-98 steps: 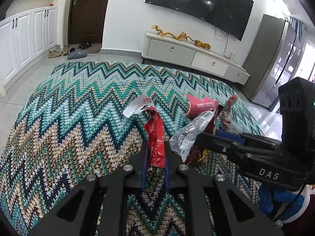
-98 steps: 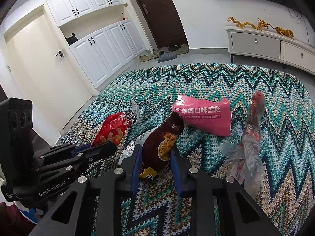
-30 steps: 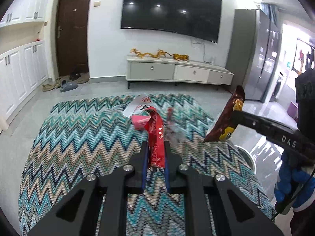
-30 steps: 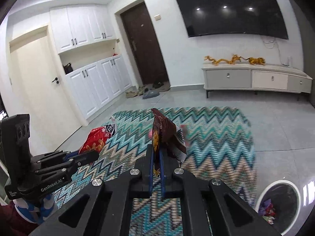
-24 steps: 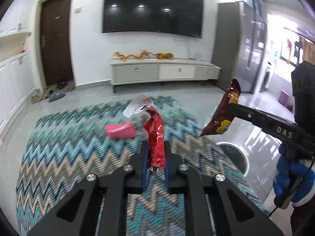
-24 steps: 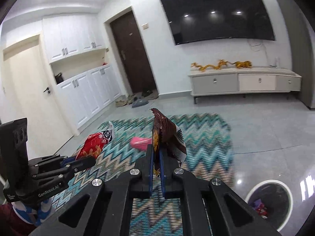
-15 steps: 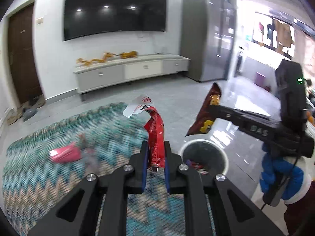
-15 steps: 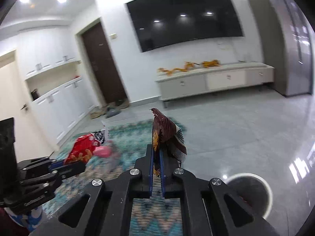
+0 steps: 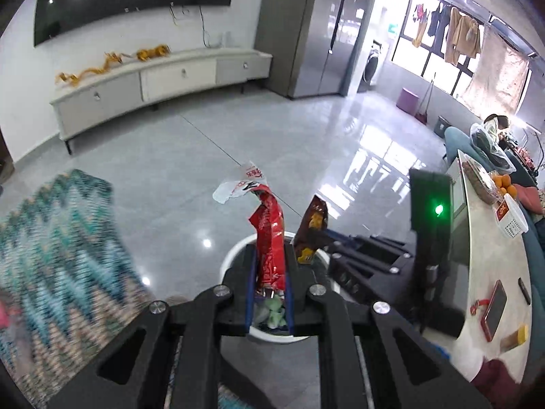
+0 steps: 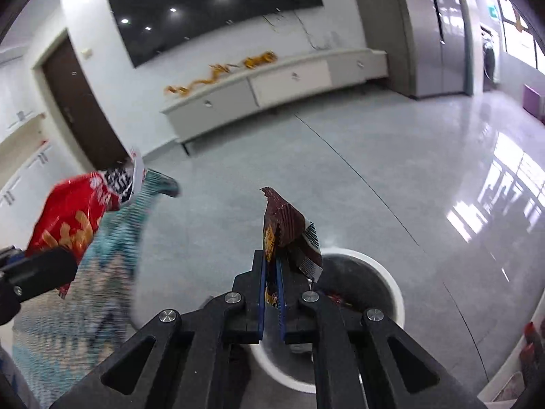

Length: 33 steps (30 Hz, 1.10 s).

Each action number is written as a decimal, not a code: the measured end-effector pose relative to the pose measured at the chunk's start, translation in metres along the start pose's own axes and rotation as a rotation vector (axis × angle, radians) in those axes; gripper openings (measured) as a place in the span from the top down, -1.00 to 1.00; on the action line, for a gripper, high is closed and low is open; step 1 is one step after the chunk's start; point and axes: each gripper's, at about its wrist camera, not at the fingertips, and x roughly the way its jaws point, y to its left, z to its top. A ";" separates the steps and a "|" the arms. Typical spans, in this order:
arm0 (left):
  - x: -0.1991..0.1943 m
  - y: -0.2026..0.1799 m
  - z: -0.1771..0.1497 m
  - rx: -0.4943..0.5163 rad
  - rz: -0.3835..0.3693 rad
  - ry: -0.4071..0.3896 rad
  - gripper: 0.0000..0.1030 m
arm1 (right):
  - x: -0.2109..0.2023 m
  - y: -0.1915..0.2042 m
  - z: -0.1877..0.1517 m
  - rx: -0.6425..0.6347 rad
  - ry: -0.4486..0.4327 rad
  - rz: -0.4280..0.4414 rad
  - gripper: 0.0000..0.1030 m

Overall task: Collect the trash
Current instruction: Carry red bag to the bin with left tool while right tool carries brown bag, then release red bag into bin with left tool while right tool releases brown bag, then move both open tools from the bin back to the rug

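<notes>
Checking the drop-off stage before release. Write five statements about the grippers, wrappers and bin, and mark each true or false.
1. The left gripper is clamped on a red wrapper. True.
2. The right gripper is open and carries nothing. False: it is shut on a brown wrapper.
3. The bin has a white rim and stands on the grey tiled floor. True.
4. The bin is empty. False: the left wrist view shows trash inside it.
5. The bin stands on the zigzag rug. False: the rug lies to the left of it, on the floor.
</notes>
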 end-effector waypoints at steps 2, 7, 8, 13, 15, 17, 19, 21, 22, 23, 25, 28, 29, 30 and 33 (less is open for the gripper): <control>0.016 -0.002 0.005 -0.011 -0.016 0.019 0.74 | 0.013 -0.016 -0.001 0.022 0.023 -0.014 0.85; 0.049 -0.001 0.015 -0.067 -0.074 0.077 0.69 | 0.037 -0.049 -0.003 0.079 0.072 -0.055 0.64; 0.054 0.000 0.017 -0.082 -0.091 0.089 0.67 | 0.041 -0.056 -0.004 0.091 0.079 -0.070 0.31; 0.056 0.008 0.022 -0.135 -0.122 0.068 -0.27 | 0.049 -0.079 -0.011 0.128 0.097 -0.123 -0.08; 0.055 0.013 0.023 -0.151 -0.137 0.067 -0.27 | 0.050 -0.083 -0.013 0.137 0.105 -0.137 -0.09; 0.050 0.019 0.023 -0.166 -0.138 0.061 -0.27 | 0.050 -0.087 -0.014 0.147 0.105 -0.144 -0.11; 0.042 0.023 0.023 -0.175 -0.131 0.051 -0.27 | 0.047 -0.088 -0.014 0.157 0.100 -0.153 -0.13; 0.033 0.028 0.021 -0.178 -0.102 0.027 -0.27 | 0.042 -0.088 -0.013 0.169 0.091 -0.157 -0.17; 0.026 0.031 0.020 -0.181 -0.086 0.009 -0.27 | 0.040 -0.089 -0.013 0.175 0.085 -0.161 -0.19; 0.020 0.033 0.019 -0.183 -0.072 -0.007 -0.27 | 0.037 -0.090 -0.012 0.181 0.078 -0.165 -0.22; 0.006 0.040 0.017 -0.195 -0.028 -0.044 -0.27 | 0.028 -0.086 -0.009 0.189 0.058 -0.173 -0.26; -0.019 0.053 0.010 -0.202 0.051 -0.112 -0.27 | 0.012 -0.081 -0.006 0.205 0.018 -0.188 -0.36; -0.025 0.056 0.009 -0.203 0.068 -0.128 -0.27 | 0.007 -0.079 -0.005 0.211 0.002 -0.191 -0.38; -0.035 0.061 0.006 -0.206 0.091 -0.153 -0.27 | 0.000 -0.077 -0.003 0.218 -0.014 -0.192 -0.42; -0.062 0.075 -0.005 -0.213 0.166 -0.215 -0.27 | -0.016 -0.066 0.004 0.227 -0.055 -0.198 -0.57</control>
